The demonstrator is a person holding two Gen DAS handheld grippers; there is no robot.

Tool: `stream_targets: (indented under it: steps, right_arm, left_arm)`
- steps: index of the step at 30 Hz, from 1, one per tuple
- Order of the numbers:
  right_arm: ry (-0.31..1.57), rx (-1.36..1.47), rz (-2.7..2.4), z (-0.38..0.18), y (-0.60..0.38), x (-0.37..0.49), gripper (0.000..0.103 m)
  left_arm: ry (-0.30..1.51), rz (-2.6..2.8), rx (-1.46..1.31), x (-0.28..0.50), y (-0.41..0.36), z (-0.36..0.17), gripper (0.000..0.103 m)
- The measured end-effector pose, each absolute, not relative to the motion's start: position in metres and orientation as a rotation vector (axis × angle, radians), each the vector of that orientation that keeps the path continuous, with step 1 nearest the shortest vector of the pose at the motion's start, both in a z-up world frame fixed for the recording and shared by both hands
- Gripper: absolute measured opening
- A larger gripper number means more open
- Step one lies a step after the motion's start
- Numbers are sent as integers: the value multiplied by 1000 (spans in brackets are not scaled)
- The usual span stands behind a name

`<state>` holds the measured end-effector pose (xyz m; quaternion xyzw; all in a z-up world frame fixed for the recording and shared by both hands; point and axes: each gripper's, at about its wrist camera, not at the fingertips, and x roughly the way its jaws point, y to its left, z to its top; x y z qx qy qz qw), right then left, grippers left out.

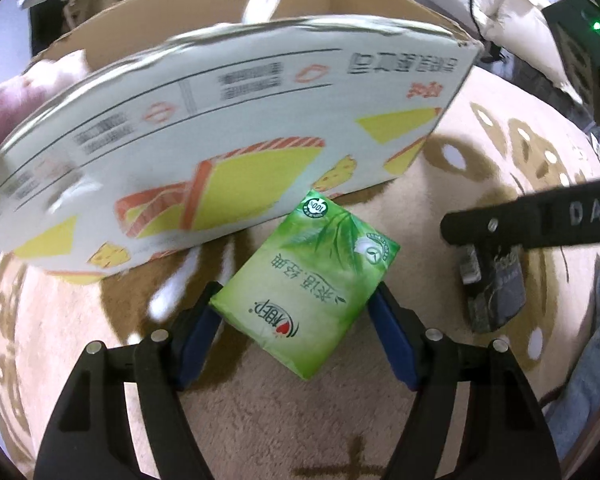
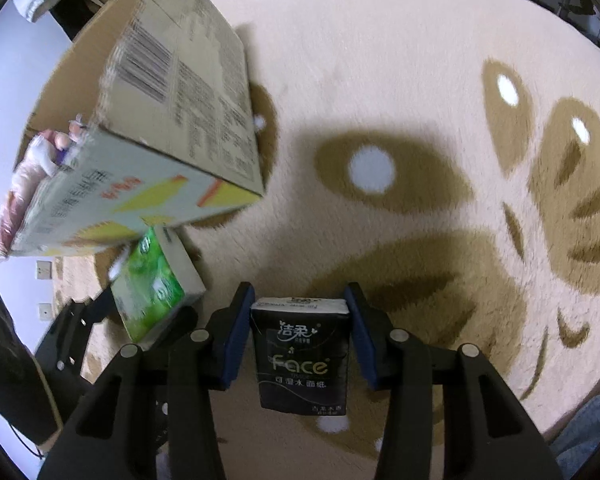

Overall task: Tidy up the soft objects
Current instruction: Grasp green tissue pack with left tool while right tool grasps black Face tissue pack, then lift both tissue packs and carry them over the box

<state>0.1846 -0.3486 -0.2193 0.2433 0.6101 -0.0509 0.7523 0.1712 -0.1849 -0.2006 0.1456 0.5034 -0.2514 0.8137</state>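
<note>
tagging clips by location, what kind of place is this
Probably a home living room or bedroom floor: a plush cartoon-patterned rug, cushions behind, and a reused cardboard box for sorting.

Even indoor light, soft shadows on the rug [image 2: 380, 60]. The cardboard box [image 1: 220, 140] is motion-blurred; fisheye edges bend and darken

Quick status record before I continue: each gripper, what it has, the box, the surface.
left gripper: closed on green tissue pack
right gripper: pads at the sides of black Face tissue pack; contact unclear
cardboard box: open, beside the green pack, pink soft item inside
surface: cream and brown rug
</note>
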Motion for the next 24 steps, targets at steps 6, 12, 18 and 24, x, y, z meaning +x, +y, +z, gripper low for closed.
stream_targets:
  steps: [6,12,18,24]
  right_arm:
    - [1272,509,-76,-205,-344,187,48]
    - [1170,484,-32,-173,-334,185,48]
    - [1058,447,24,-139,-324,170,48]
    - [940,408,61,-102,-307,154,48]
  left_arm:
    - [1096,-510,267,163,-174,-198,71]
    - [1036,-446,267,152,-158,-180,71]
    - [947,-378,238,142,-134,-149,71]
    - [839,-311,220,131,-113,-112,71]
